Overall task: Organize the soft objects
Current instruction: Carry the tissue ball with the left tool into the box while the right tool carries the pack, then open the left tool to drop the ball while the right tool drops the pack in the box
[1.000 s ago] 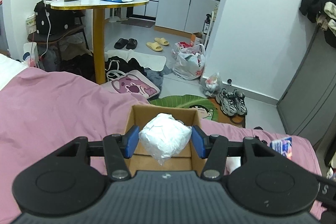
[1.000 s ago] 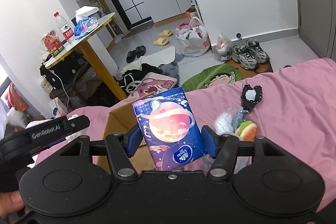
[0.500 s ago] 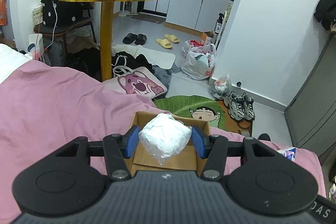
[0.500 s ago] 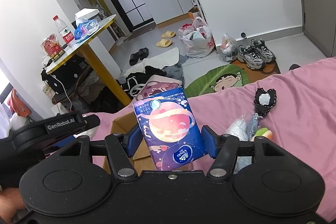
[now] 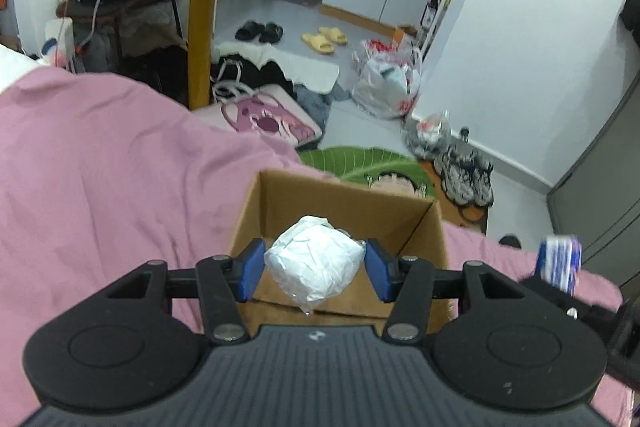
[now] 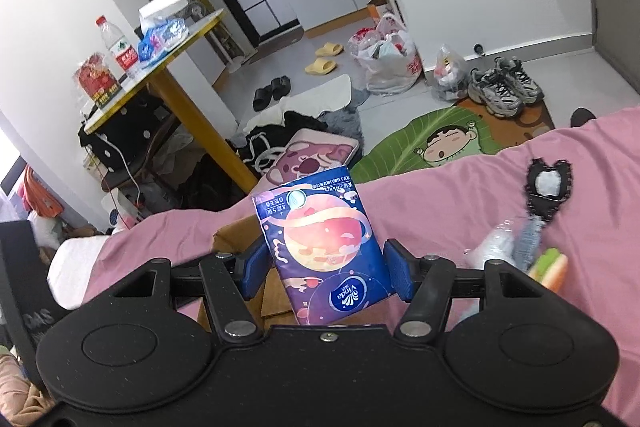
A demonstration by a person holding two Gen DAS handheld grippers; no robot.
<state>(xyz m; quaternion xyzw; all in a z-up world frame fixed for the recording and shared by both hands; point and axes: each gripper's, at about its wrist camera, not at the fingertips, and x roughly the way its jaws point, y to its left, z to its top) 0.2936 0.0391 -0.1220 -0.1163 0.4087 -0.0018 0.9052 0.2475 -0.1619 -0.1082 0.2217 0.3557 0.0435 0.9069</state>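
My left gripper [image 5: 313, 269] is shut on a crumpled white plastic-wrapped bundle [image 5: 313, 263], held over the open cardboard box [image 5: 280, 195] on the pink bedspread [image 5: 100, 167]. The box looks empty inside. My right gripper [image 6: 326, 267] is shut on a dark blue tissue pack [image 6: 324, 239] printed with a planet, held upright. Behind the pack a corner of the cardboard box [image 6: 234, 235] shows. In the left wrist view the tissue pack [image 5: 558, 259] and the right gripper's body appear at the right edge.
On the bedspread [image 6: 460, 195] right of the right gripper lie a black heart-shaped item [image 6: 548, 187], a clear plastic bag [image 6: 494, 247] and a green-orange toy [image 6: 552, 267]. Beyond the bed's edge stand a yellow-legged table [image 5: 200, 15], bags, clothes, slippers and sneakers [image 6: 500, 87].
Both grippers have moved closer to the box with their loads still held. The box looks larger in the left wrist view, and the left gripper has sunk toward its opening.
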